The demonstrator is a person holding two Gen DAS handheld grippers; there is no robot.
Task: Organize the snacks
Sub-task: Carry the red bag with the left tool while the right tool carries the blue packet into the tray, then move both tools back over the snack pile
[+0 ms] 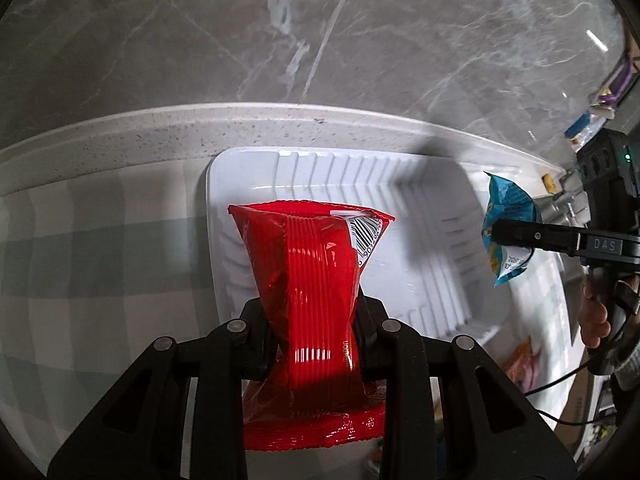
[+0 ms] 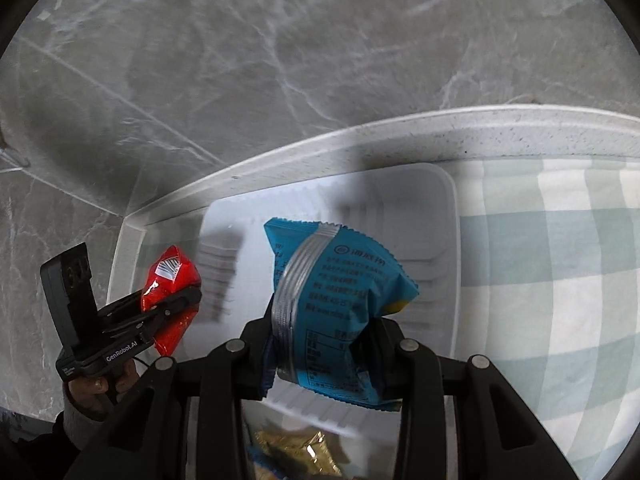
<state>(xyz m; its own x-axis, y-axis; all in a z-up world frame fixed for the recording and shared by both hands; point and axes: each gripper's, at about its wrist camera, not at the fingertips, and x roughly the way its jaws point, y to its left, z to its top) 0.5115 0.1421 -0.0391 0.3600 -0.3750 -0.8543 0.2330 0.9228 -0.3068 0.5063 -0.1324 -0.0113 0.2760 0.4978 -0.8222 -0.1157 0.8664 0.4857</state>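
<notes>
The step in hand looks like delivery: each gripper carries one snack over the white tray, with neither yet let go

On the left, the left gripper [image 1: 316, 320] is pinching a red packet [image 1: 316, 276] around its middle, so the wrapper bulges above and below the jaws. The packet hangs over the near left part of the tray [image 1: 248, 160], barcode end pointing toward the far wall, and it seems clear of the tray floor. The tray sits on a checked cloth [image 1: 100, 240] close to the pale counter edge, and from what shows of its ribbed floor it holds nothing so far

To the right, the right gripper [image 2: 324, 340] is clamped on a blue packet [image 2: 340, 292], also at mid-body, with the crimped seam facing the camera. It hangs over the tray's middle, just beside the red one but apart from it. Near the bottom of the right wrist view a gold packet [image 2: 296, 452] lies outside the tray, likely waiting its turn

Next, I judge, each packet needs lowering until it nears the tray floor, then the jaws must spread. Keeping the two side by side, not stacked, would leave room for more
</notes>
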